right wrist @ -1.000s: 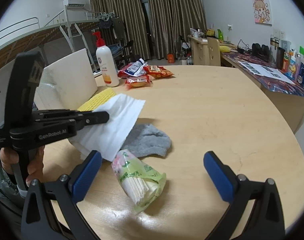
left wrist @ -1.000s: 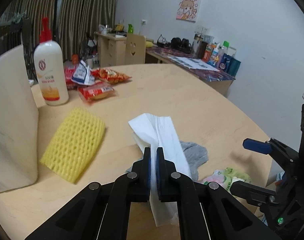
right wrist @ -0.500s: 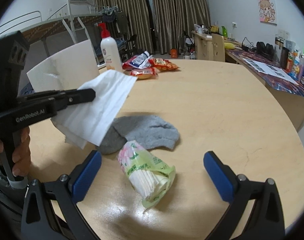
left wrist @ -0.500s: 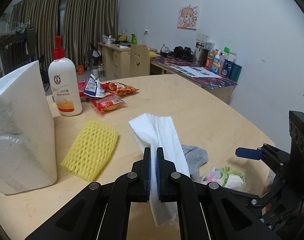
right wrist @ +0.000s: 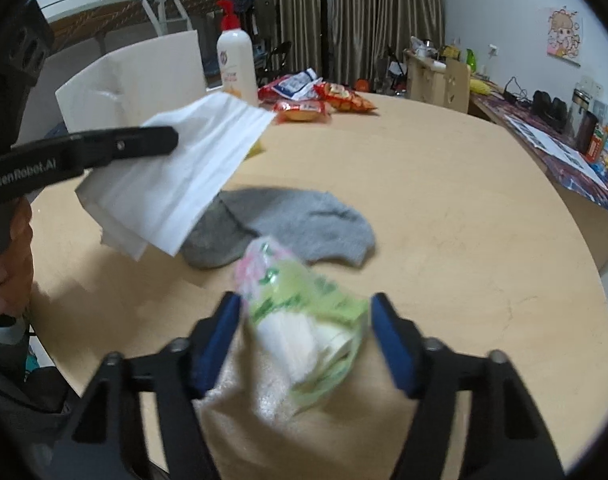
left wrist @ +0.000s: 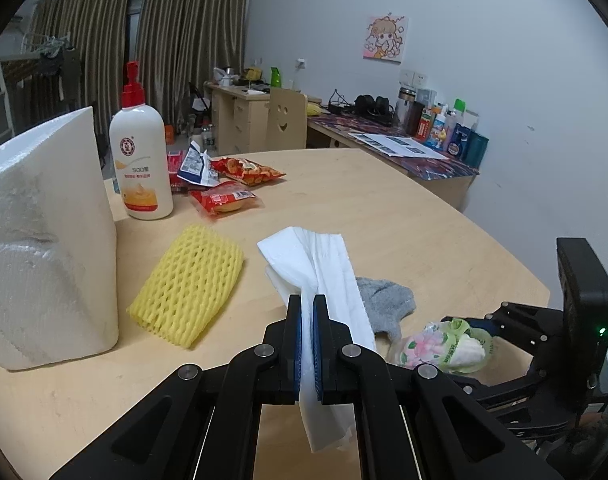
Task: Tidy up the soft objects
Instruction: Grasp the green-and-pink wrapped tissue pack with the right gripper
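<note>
tissue pack (right wrist: 304,316): green-pink floral wrap | white tissues showing | between closing right tool (right wrist: 304,338)

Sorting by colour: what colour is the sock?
Grey; the sock shows best in the right wrist view.

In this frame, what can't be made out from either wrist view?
- Right wrist view: tissue pack is motion-blurred between the closing right gripper; pad contact is unclear.
- Left wrist view: grey sock is partly hidden by the white tissue clamped in the left gripper.
- Pump bottle label is too small to read.
</note>
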`<state>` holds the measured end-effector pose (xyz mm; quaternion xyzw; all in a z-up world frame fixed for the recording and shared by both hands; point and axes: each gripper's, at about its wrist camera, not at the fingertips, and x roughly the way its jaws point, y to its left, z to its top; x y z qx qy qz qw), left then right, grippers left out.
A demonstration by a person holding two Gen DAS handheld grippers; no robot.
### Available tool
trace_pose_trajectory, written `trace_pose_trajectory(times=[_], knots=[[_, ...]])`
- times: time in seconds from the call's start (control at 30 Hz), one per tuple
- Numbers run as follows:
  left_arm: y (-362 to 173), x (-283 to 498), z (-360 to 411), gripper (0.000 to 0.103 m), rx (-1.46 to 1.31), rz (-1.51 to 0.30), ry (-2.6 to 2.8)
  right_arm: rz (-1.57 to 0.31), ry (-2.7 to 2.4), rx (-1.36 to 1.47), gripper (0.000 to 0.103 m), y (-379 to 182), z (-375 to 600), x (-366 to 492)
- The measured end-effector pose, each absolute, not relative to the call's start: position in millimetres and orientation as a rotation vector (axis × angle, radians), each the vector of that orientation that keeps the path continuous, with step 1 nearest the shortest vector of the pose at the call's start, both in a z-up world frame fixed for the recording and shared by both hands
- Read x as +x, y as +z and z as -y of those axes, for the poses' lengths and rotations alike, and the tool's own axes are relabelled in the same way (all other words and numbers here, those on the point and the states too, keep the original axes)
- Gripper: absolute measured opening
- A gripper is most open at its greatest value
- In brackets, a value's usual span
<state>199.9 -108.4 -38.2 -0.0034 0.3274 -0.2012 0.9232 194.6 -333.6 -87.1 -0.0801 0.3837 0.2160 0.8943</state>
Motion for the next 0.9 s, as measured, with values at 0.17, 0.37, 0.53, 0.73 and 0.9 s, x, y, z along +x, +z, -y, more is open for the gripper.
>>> trace_pose_trajectory(times=[0.17, 0.37, 0.53, 0.73, 0.9], knots=[[-37, 198, 107, 0.005, -0.010, -0.671, -0.405, -0.786, 0.450, -0.201, 0.053, -88, 330, 189], [-35, 192, 106, 0.005, -0.018, -0.662, -0.402, -0.792, 0.487, -0.188, 0.039, -90, 329, 185], [-28, 186, 103, 0.005, -0.021, -0.645, -0.396, -0.773, 0.487, -0.153, 0.037, -85, 334, 178], [-14, 176, 104, 0.005, -0.013, -0.616, -0.405, -0.718, 0.474, -0.118, 0.037, -64, 341, 169], [-2, 165, 102, 0.005, -0.007, -0.579, -0.396, -0.652, 0.473, -0.094, 0.037, -45, 342, 162]])
